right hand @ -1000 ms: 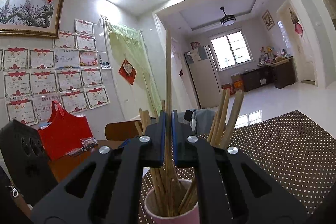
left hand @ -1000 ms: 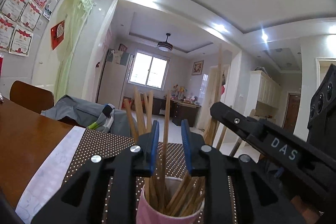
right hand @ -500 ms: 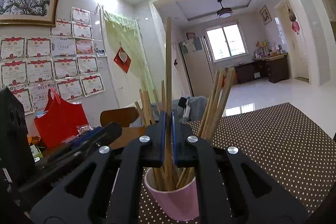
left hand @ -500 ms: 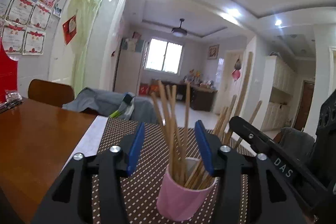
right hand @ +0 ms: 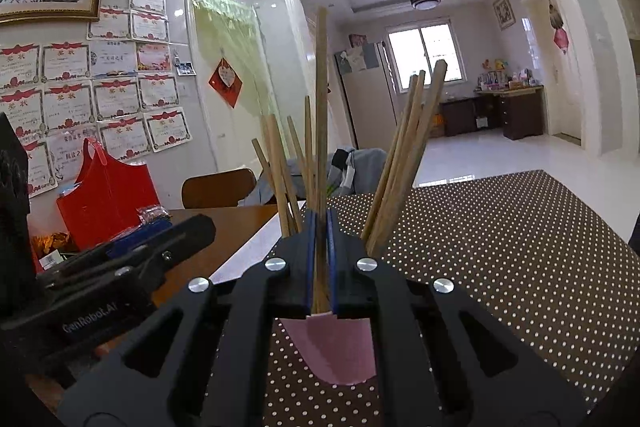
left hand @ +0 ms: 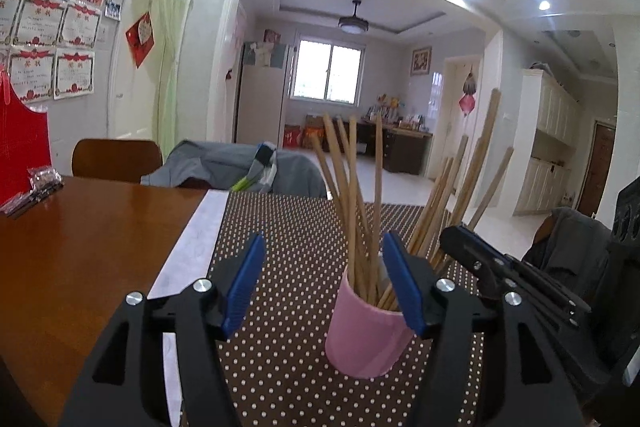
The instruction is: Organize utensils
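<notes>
With the right gripper clenched on one tall chopstick standing in the pink cup on the dotted mat and the left gripper released wide beside it, the placing step looks underway, calling next for letting go.

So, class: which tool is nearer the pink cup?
Right. The right tool is shut on a chopstick directly above the pink cup; the left tool sits open, just short of it.
</notes>
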`<state>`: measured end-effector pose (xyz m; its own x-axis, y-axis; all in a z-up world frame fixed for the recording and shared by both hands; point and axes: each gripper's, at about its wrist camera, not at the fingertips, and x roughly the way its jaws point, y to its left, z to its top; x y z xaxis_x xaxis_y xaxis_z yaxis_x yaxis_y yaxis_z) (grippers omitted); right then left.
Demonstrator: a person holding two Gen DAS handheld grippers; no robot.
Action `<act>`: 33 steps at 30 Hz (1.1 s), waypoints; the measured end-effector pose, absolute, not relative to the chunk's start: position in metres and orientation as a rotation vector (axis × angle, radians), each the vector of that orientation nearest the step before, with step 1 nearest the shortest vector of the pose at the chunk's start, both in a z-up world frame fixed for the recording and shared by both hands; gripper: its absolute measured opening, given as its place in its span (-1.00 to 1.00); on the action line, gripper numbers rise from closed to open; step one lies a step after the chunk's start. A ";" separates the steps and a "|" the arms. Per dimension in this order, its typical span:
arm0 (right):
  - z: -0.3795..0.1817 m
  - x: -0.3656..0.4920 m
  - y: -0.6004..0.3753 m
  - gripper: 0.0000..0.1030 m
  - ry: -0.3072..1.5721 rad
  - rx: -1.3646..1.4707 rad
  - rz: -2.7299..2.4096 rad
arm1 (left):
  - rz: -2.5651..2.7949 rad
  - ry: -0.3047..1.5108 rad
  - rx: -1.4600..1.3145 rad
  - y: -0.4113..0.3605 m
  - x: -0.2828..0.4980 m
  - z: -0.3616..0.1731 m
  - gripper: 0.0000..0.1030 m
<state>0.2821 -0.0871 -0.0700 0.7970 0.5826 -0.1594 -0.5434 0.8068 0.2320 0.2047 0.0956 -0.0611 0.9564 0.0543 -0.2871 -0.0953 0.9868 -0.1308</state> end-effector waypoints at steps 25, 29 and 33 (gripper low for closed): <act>-0.036 0.215 -0.134 0.18 0.194 0.193 0.500 | 0.038 0.247 -0.102 0.073 0.141 -0.034 0.43; -0.025 0.192 -0.146 0.38 0.197 0.202 0.471 | 0.035 0.227 -0.072 0.061 0.120 -0.026 0.44; -0.018 0.169 -0.150 0.50 0.190 0.164 0.452 | 0.031 0.220 -0.042 0.049 0.105 -0.022 0.45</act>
